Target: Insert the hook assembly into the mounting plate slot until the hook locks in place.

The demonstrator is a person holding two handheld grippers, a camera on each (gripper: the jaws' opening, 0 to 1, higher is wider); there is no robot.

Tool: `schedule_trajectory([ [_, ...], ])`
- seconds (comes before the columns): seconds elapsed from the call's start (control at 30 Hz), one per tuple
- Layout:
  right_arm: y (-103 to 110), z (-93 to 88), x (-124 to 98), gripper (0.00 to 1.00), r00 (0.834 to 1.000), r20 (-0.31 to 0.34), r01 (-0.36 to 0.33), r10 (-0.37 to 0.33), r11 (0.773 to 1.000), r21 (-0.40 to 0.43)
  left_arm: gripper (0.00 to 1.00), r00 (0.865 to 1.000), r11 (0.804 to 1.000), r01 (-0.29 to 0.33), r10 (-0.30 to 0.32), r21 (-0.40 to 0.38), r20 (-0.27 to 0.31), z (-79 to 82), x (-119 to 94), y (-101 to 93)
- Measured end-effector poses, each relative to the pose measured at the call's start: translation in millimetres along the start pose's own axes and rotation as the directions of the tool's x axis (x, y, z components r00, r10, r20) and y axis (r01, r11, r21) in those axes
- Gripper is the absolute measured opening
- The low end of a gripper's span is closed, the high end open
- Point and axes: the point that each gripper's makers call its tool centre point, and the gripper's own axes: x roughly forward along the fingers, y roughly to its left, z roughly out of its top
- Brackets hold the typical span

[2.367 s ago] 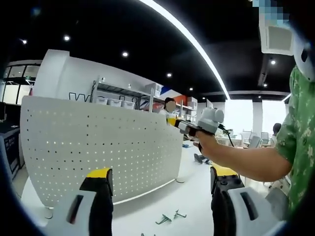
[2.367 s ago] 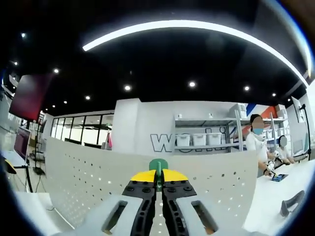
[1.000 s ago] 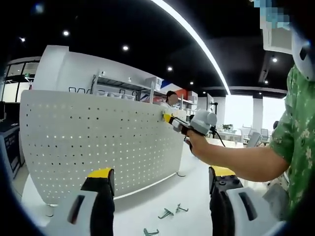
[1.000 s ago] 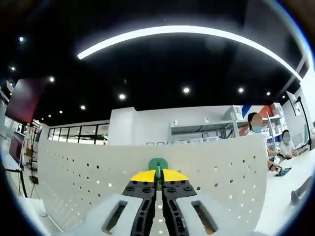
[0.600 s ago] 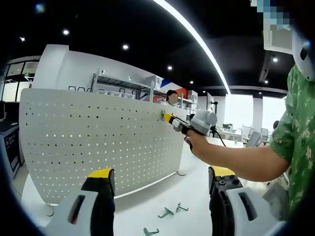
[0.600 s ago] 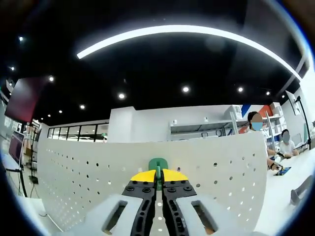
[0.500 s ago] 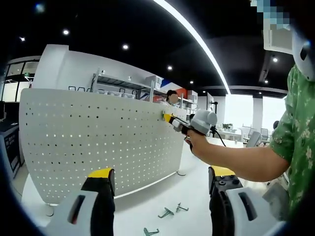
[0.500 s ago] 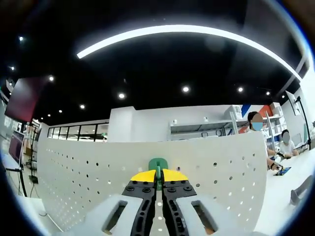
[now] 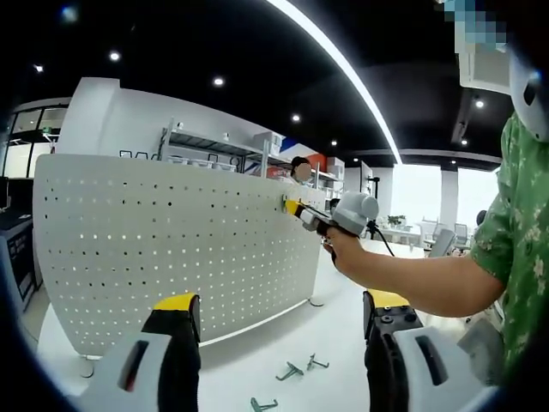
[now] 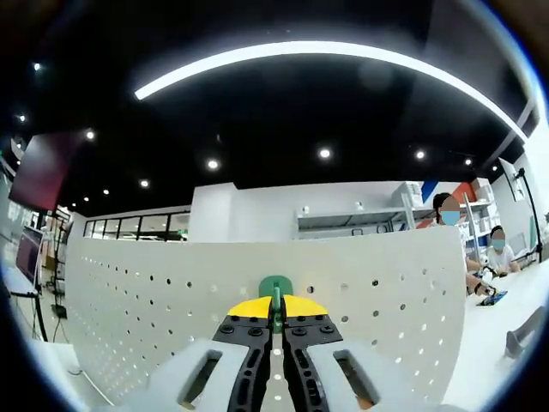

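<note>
One green hook [image 10: 275, 287] sits pinched between the yellow tips of the right gripper [image 10: 275, 311] in the right gripper view. The jaws are squeezed tight on it, with just a thin line between them. The hook is right up near the top part of the white board with holes [image 10: 360, 300], and I cannot tell if it touches the board.

The left gripper view shows the same thing from the side. There the right gripper [image 9: 296, 208] is up by the top right corner of the board with holes [image 9: 154, 249], with its yellow tip at the board's face. A hand [image 9: 343, 245] holds that gripper, and the bare arm stretches out from a green patterned sleeve [image 9: 510, 232] at the right edge.

The left gripper [image 9: 279, 313] stands low in its own view. Its two jaws are wide apart and hold nothing.

Three more small metal hooks [image 9: 292, 378] lie on the white table [image 9: 334, 343] in front of the board, between the left gripper's jaws in the picture. The board stands upright on this table and bends in a curve.

Behind the board is a big room with a dark ceiling, small round lights and one long bright light strip [image 10: 326, 56]. There are shelves with boxes [image 9: 214, 159] against a white wall. Two people [image 10: 467, 236] are at a table far off on the right in the right gripper view.
</note>
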Motion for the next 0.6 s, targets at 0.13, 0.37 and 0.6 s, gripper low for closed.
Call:
schedule_trajectory([
  [0.13, 0.6, -0.4, 0.2, 0.01, 1.0, -0.003, -0.003, 0.003, 1.0, -0.005, 0.8, 1.0, 1.0, -0.002, 0.002, 0.001, -0.002, -0.3, -0.3, 0.8],
  [0.37, 1.7, -2.9, 1.0, 0.01, 1.0, -0.011, -0.009, 0.009, 1.0, -0.012, 0.79, 1.0, 1.0, -0.001, 0.001, 0.0, -0.006, -1.0, 0.5, 1.6],
  [0.6, 1.6, -4.9, 2.5, 0.02, 1.0, -0.019, -0.017, 0.017, 0.999, -0.033, 0.79, 1.0, 1.0, 0.001, -0.001, 0.001, -0.008, -1.6, 1.3, 1.2],
])
